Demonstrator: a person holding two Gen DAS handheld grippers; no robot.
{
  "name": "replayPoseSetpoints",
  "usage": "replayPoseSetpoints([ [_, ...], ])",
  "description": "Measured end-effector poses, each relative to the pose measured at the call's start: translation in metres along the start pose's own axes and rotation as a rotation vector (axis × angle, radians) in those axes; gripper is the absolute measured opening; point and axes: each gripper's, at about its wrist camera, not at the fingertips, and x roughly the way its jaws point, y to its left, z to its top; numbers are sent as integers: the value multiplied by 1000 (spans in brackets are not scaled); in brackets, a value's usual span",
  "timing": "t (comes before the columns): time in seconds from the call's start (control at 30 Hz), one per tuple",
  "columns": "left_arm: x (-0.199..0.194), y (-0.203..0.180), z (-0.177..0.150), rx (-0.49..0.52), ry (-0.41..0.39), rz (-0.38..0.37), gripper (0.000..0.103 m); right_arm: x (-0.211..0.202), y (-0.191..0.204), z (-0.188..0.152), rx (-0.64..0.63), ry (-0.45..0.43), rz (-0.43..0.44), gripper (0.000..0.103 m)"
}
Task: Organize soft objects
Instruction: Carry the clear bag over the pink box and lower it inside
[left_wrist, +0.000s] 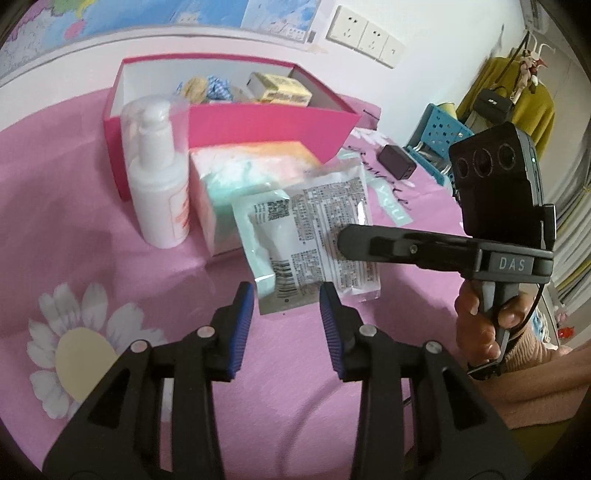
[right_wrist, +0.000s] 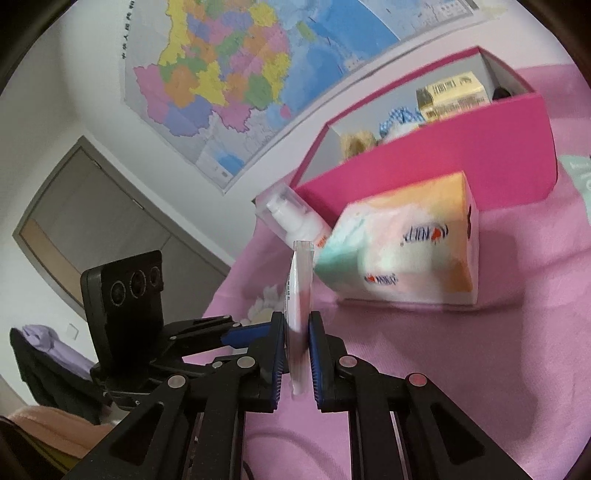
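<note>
Your left wrist camera sits just behind its tongs (left_wrist: 286, 295) and looks steeply down and forward over the pink cloth (left_wrist: 74, 206) toward the wall, close to the pink box (left_wrist: 258, 125). Your right wrist camera looks flatter, from low and near, across the same cloth toward the map (right_wrist: 229, 66). Both views share the box, the tissue pack (right_wrist: 402, 251), the white bottle (left_wrist: 159, 192) and each other's tongs.

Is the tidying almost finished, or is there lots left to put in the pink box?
Partly done: the pink box already holds a yellow packet and some blue-checked fabric. In hand: the right gripper pinches the flat sachet; the left gripper is open. Left outside: the tissue pack and pump bottle.
</note>
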Motion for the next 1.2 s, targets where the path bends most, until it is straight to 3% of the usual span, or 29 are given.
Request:
replayPoseSetpoints([
  [0.63, -21, -17, 59, 78, -93, 49, 38, -24, 29, 46, -133, -80, -48, 12],
  [1.2, -21, -18, 86, 91, -134, 89, 38, -25, 31, 77, -162, -129, -58, 12],
])
